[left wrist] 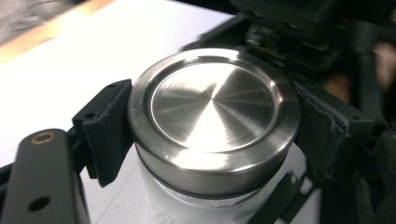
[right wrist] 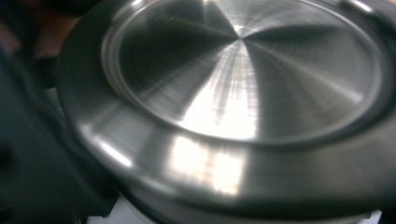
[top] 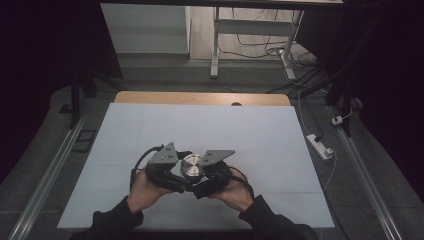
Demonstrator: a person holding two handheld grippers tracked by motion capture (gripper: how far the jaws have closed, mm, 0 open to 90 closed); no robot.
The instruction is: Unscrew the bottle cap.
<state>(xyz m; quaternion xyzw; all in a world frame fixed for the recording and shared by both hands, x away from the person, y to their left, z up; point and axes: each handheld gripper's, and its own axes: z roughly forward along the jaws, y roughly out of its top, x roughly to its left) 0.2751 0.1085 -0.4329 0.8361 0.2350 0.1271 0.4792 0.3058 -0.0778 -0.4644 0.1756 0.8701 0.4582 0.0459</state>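
Note:
A frosted white jar with a brushed steel lid (top: 192,166) stands on the white table sheet (top: 210,125), near its front middle. Both hand-held grippers meet at it. My left gripper (top: 183,172) comes in from the left; in the left gripper view its black pads (left wrist: 108,133) press on opposite sides of the lid (left wrist: 212,109). My right gripper (top: 202,176) comes in from the right. In the right gripper view the lid (right wrist: 243,79) looms very close, with a dark finger (right wrist: 32,158) beside the jar just under the lid rim. The jar's lower body is hidden.
The wooden table edge (top: 200,98) runs along the back. Beyond it stand white desk legs (top: 216,45) with loose cables on the floor. A white power strip (top: 320,145) lies on the floor to the right. Metal rails (top: 47,175) flank the table.

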